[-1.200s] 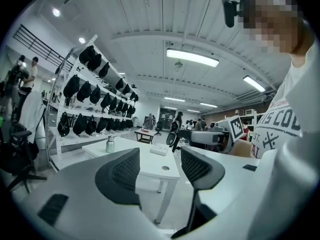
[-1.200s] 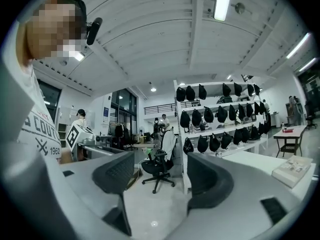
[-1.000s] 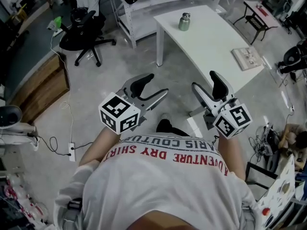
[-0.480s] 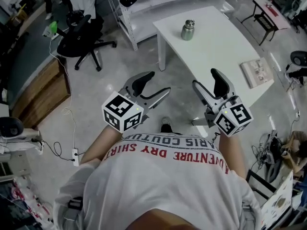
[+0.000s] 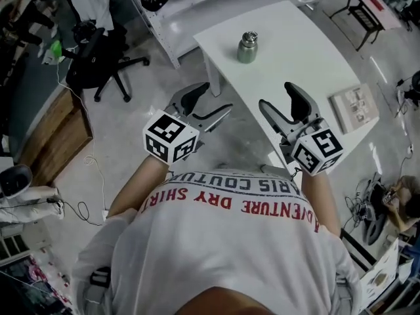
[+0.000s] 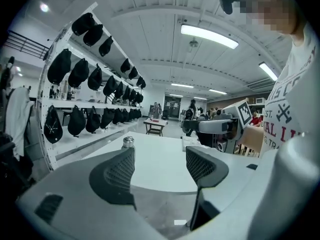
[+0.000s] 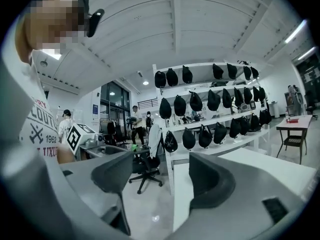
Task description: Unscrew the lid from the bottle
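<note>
A small metal bottle [image 5: 247,47] with a screw lid stands upright on the far part of a white table [image 5: 298,54]. Both grippers are held out over the floor just short of the table's near edge, well away from the bottle. My left gripper [image 5: 214,100] is open; its jaws have just been opening, with nothing between them. In the left gripper view the bottle [image 6: 128,143] peeks over the left pad [image 6: 116,173]. My right gripper [image 5: 276,97] is also open and empty; the right gripper view shows only the table's corner [image 7: 186,184] past its jaws.
A booklet [image 5: 357,107] lies on the table's right end. A black office chair [image 5: 98,51] stands on the floor to the left, beside a wooden cabinet [image 5: 56,126]. White shelves with several black caps [image 6: 82,74] run behind the table. People stand far off.
Both grippers have moved forward toward the table, which now lies closer below them. The left jaws stand a little wider.
</note>
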The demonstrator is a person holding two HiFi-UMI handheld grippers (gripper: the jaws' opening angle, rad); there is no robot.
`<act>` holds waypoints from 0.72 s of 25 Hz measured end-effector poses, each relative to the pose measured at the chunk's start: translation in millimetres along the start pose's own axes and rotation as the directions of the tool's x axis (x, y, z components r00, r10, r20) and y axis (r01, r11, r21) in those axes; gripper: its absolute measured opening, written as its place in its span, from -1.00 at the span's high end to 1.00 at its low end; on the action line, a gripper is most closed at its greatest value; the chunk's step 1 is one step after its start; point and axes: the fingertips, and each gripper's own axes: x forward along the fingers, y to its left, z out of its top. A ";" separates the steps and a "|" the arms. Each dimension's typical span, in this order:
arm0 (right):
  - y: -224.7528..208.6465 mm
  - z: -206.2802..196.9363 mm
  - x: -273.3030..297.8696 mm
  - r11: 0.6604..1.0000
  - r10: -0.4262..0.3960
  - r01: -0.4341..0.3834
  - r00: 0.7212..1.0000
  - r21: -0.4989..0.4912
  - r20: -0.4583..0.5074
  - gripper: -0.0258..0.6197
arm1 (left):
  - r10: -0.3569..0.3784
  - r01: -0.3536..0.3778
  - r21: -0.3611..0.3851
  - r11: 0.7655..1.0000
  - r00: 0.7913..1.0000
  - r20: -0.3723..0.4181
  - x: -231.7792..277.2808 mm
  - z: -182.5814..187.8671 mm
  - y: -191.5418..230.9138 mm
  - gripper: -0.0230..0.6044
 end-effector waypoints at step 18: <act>-74.7 -20.4 63.9 0.990 -0.126 0.130 0.989 0.058 -0.070 -0.11 | -0.042 0.059 0.127 0.990 0.990 -0.134 129.9 -34.4 97.9 -0.14</act>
